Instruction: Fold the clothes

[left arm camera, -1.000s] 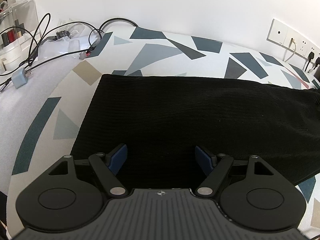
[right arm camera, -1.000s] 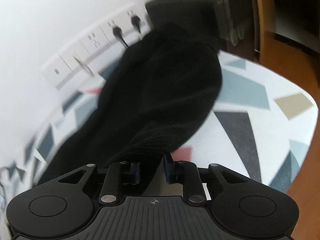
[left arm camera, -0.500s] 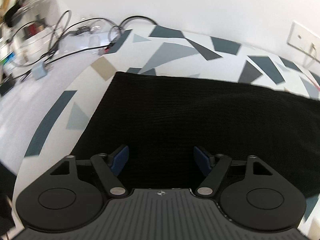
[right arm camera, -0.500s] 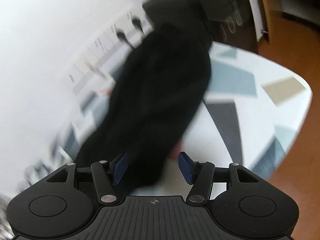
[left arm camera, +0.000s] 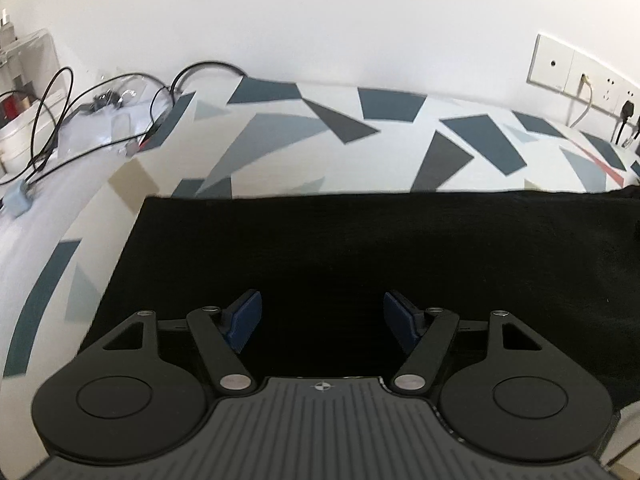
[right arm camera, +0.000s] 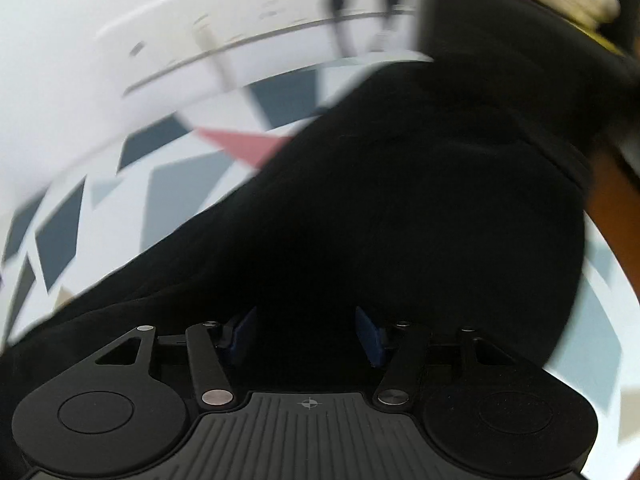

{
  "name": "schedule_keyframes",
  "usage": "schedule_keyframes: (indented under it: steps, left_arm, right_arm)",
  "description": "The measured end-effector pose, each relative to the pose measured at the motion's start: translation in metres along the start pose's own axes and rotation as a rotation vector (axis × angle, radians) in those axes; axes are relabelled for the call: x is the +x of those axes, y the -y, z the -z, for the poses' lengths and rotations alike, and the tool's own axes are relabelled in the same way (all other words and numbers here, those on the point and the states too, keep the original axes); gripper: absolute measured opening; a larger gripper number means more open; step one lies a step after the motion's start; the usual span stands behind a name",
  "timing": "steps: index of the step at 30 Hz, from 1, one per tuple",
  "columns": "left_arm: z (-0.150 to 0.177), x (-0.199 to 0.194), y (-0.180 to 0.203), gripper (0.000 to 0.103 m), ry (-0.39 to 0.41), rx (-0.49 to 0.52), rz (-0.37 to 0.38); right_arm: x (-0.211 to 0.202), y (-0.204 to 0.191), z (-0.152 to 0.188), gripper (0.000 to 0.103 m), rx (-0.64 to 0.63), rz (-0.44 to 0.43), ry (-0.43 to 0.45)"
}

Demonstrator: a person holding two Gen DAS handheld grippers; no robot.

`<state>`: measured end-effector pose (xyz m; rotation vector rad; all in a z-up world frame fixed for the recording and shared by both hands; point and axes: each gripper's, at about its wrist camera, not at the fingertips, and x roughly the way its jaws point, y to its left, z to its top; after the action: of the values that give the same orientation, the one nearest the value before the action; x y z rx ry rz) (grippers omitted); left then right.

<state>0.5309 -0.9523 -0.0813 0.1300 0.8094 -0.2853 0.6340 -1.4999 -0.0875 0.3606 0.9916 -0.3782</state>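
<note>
A black knit garment (left arm camera: 360,248) lies flat on a white table (left arm camera: 304,140) patterned with grey and blue shapes. In the left wrist view my left gripper (left arm camera: 322,316) is open and empty, its blue pads apart over the garment's near left part. In the right wrist view, which is motion-blurred, the same garment (right arm camera: 400,200) fills the middle. My right gripper (right arm camera: 306,330) is open and empty above the cloth.
Cables (left arm camera: 80,120) and a small grey plug (left arm camera: 18,200) lie on the surface left of the table. Wall sockets with plugs (left arm camera: 580,76) sit at the back right, and they also show in the right wrist view (right arm camera: 280,28). A dark cabinet (right arm camera: 520,40) stands beyond the table's right end.
My right gripper opened and let go of the garment's edge, then swung over the cloth. My left gripper stayed open and shifted slightly over the garment.
</note>
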Motion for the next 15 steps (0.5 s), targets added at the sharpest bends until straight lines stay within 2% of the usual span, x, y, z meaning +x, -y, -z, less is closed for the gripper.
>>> schedule_keyframes:
  steps: [3, 5, 6, 8, 11, 13, 15]
  left_arm:
    - [-0.005, 0.009, -0.005, 0.07, 0.025, 0.046, -0.008]
    - [-0.009, 0.017, -0.011, 0.076, 0.026, 0.042, -0.005]
    - [-0.011, 0.02, -0.014, 0.077, 0.023, 0.031, -0.002]
    - [-0.016, 0.025, -0.018, 0.077, 0.017, 0.018, 0.0]
    - [-0.02, 0.026, -0.023, 0.077, 0.009, 0.0, 0.01]
    - [-0.02, 0.027, -0.025, 0.078, 0.01, -0.002, 0.014]
    - [-0.02, 0.028, -0.027, 0.08, 0.011, 0.001, 0.014]
  right_arm:
    - [0.017, -0.038, -0.034, 0.048, -0.063, 0.029, 0.076]
    - [0.032, -0.056, -0.059, 0.057, -0.055, 0.029, 0.131]
    - [0.042, -0.06, -0.07, 0.06, -0.031, 0.032, 0.131]
    - [0.055, -0.057, -0.082, 0.06, 0.083, 0.032, 0.131]
    - [0.039, -0.045, -0.077, 0.062, 0.213, -0.036, 0.192]
    - [0.021, -0.042, -0.067, 0.064, 0.169, -0.04, 0.222]
    - [0.006, -0.043, -0.056, 0.066, 0.073, -0.016, 0.223]
